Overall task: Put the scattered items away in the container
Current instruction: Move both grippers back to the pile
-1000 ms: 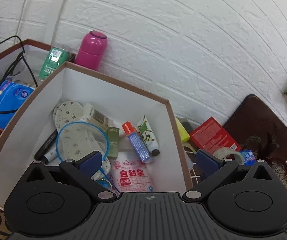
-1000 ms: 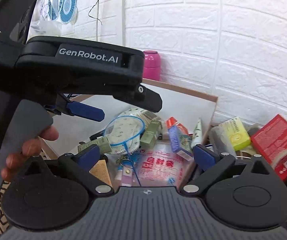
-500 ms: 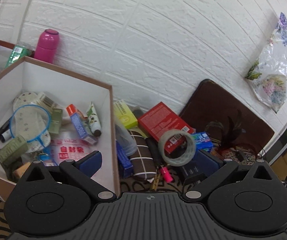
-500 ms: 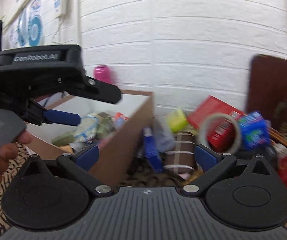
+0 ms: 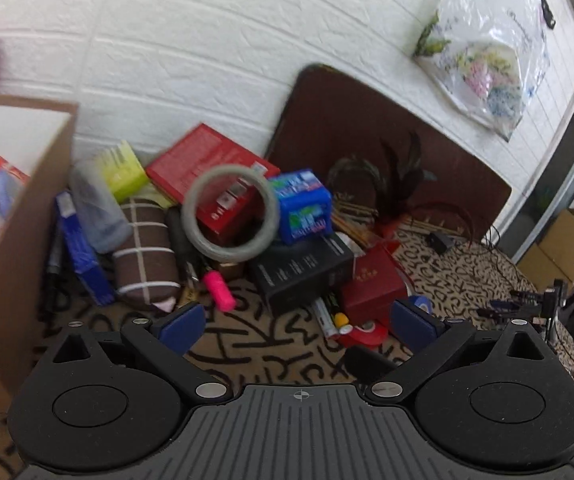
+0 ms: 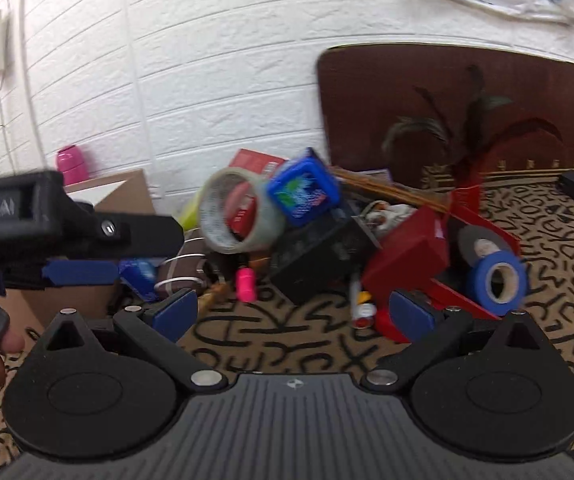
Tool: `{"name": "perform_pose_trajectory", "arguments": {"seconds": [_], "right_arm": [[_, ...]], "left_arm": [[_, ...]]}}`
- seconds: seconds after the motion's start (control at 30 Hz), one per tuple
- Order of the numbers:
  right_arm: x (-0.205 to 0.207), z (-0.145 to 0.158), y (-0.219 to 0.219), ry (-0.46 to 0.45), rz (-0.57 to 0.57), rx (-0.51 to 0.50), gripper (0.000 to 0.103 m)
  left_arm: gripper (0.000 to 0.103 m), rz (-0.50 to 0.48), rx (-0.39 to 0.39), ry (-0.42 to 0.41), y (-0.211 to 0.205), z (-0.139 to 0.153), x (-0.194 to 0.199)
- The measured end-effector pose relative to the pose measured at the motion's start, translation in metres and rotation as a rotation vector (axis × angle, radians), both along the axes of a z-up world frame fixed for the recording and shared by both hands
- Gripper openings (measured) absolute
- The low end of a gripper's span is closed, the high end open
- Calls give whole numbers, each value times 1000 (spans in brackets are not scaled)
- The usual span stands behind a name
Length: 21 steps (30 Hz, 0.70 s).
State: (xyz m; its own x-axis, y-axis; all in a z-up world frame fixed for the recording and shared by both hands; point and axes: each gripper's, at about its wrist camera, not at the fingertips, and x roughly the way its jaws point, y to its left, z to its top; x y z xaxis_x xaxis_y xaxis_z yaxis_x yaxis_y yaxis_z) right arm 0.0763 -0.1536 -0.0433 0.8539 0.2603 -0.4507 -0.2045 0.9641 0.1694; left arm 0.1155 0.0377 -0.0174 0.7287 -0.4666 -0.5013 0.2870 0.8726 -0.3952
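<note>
Both grippers have swung away from the cardboard box [image 5: 27,216], now at far left, and the left gripper [image 5: 299,322] and right gripper [image 6: 293,310] hover wide apart and empty before the clear tape roll [image 5: 229,212] atop the floor clutter.

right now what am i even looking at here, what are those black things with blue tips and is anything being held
Those black things are hand-held grippers, one in each of a person's hands, each with a camera looking forward along its two blue-tipped fingers. One picture is from the left gripper, the other from the right gripper; in the right view the left one shows from the side. Both are open and hold nothing. Ahead on the patterned cloth lies a pile: a clear tape roll, a blue packet, a red box, a black box, a pink marker and blue tape. The cardboard container stands at the left.
</note>
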Motion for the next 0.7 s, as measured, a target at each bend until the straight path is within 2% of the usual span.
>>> {"name": "perform_pose_trajectory", "arguments": {"seconds": [0.37,0.53,0.7], "right_arm": [[40,-19,-47,10,-74,-11,102],[64,-28,-50,21,-68,-15,100],[82,-35,-46,23,-52,-36,97]], "left_arm": [[89,-48,17,36,-44,-31,55],[87,-55,40,46,-54,-44,76],[85,-33,26,75,-54,-57,95]]}}
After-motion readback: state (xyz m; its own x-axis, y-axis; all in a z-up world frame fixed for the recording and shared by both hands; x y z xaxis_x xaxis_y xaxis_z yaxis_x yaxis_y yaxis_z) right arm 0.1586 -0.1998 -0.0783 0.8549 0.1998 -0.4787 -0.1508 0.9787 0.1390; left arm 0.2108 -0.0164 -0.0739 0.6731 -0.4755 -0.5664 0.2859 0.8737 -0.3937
